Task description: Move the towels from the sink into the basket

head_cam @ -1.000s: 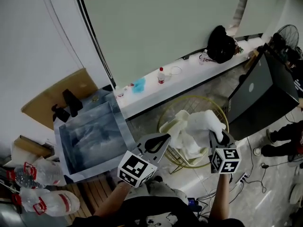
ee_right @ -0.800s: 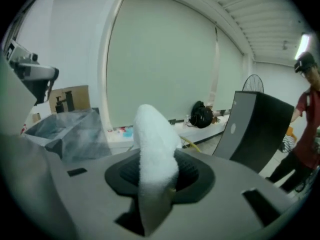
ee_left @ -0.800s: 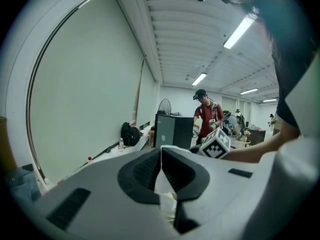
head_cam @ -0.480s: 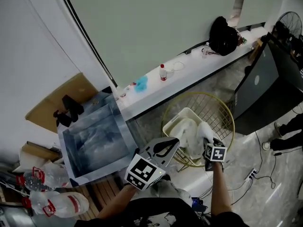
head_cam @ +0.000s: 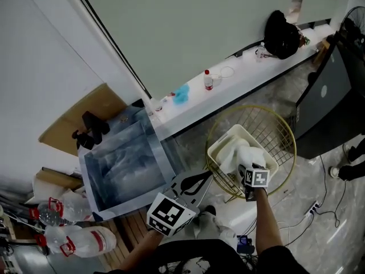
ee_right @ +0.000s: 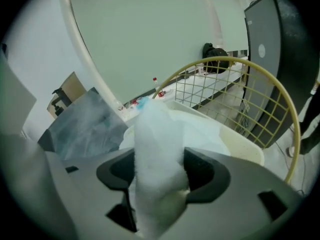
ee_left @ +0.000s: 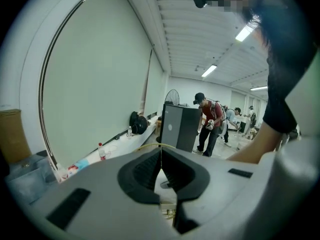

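Task partway, I reckon: white towel [head_cam: 246, 153] is over the tub [head_cam: 219, 147] inside the wire basket [head_cam: 288, 127], more white cloth under it. Sink [head_cam: 162, 153] contents too murky, can't tell what's left. My R gripper [ee_right: 160, 174]: jaws have just been opening, now wide apart, towel loose btwn them, not pinched. L gripper [ee_left: 161, 169]: jaws together, empty, btwn sink & basket.

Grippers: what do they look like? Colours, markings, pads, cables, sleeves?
Left gripper and right gripper match: light grey moulded bodies, black pads lining a notched mouth. Each carries a white marker cube with black square patterns. No cables show. The person wears a dark top, forearms bare. The right jaws have just been opening, with a white towel between them.
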The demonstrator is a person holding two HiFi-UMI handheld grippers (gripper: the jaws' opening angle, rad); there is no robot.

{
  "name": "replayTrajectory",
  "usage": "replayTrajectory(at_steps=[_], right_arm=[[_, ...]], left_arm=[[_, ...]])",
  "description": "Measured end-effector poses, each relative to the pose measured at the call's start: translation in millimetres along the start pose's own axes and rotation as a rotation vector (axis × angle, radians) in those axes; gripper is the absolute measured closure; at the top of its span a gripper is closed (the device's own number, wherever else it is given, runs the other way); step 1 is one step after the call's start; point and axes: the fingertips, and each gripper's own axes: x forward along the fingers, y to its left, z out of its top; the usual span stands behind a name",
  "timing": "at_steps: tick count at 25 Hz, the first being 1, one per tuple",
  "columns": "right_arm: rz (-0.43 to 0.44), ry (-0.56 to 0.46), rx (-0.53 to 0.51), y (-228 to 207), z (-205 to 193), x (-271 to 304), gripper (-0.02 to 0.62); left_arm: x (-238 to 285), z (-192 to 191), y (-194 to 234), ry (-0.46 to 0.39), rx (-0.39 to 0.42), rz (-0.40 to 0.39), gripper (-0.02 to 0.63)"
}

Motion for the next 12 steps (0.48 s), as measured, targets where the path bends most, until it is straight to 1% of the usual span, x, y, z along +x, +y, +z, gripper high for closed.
replayTrajectory(at_steps=[1, 2, 4, 8, 10, 12], right_arm=[[0.006, -0.013, 0.003, 2, 3, -2, 0.316], [0.010, -0.030, 0.009, 5, 6, -7, 0.311], [0.018, -0.077, 0.007, 10, 14, -21, 0.311], [0.045, -0.174, -0.035, 28, 29, -59, 0.311], [0.068, -0.227, -0.047, 39, 40, -81, 0.318], [0.091, -0.292, -0.051, 51, 54, -104, 0.352]], left_arm=[[-1, -2, 2, 0.004, -0.004, 0.006, 0.597], [-3, -4, 4, 0.006, -0.006, 0.011, 0.597], [-4, -3, 6, -0.003, -0.011, 0.015, 0.597], [-8, 0, 6, -0.024, -0.015, 0.017, 0.597], [-9, 3, 4, -0.037, -0.018, 0.013, 0.597], [-12, 3, 1, -0.043, -0.020, 0.013, 0.597]])
